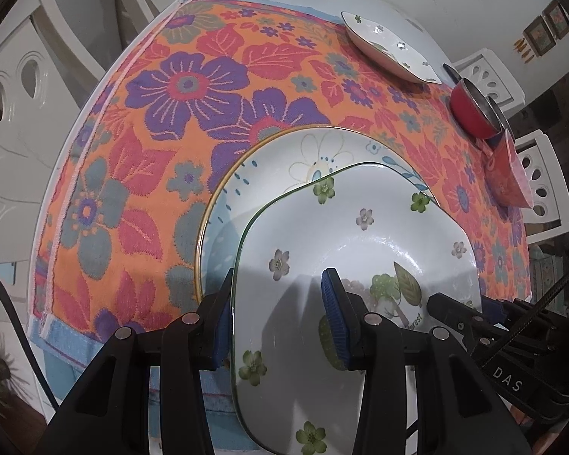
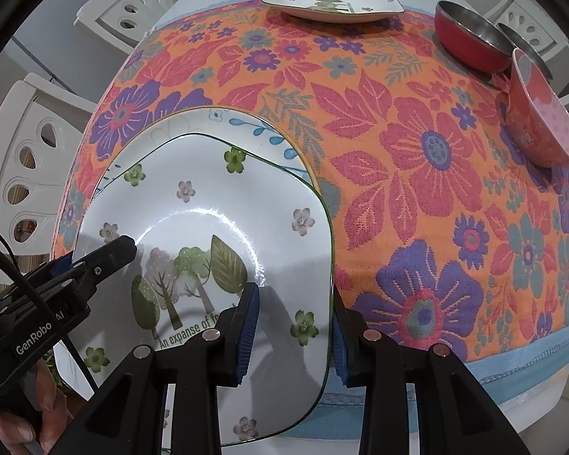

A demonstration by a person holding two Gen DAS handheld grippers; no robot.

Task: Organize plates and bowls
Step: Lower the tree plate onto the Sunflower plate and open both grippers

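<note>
A white square plate with green flowers and a tree print [image 1: 322,235] [image 2: 216,204] lies over a larger round plate with a gold rim and blue flowers [image 1: 280,159] [image 2: 246,123] near the front edge of the table. My left gripper [image 1: 280,322] straddles the square plate's left rim, one finger above and one below. My right gripper [image 2: 294,335] straddles its right rim the same way. Each gripper shows in the other's view [image 1: 459,311] [image 2: 106,254]. Whether the pads press the rim is unclear.
A second square flowered plate [image 1: 387,47] [image 2: 332,2] sits at the far edge. A red metal bowl [image 1: 474,108] [image 2: 470,43] and a pink patterned bowl [image 1: 508,174] [image 2: 542,121] stand at the right. A floral cloth [image 2: 417,159] covers the table; white chairs surround it.
</note>
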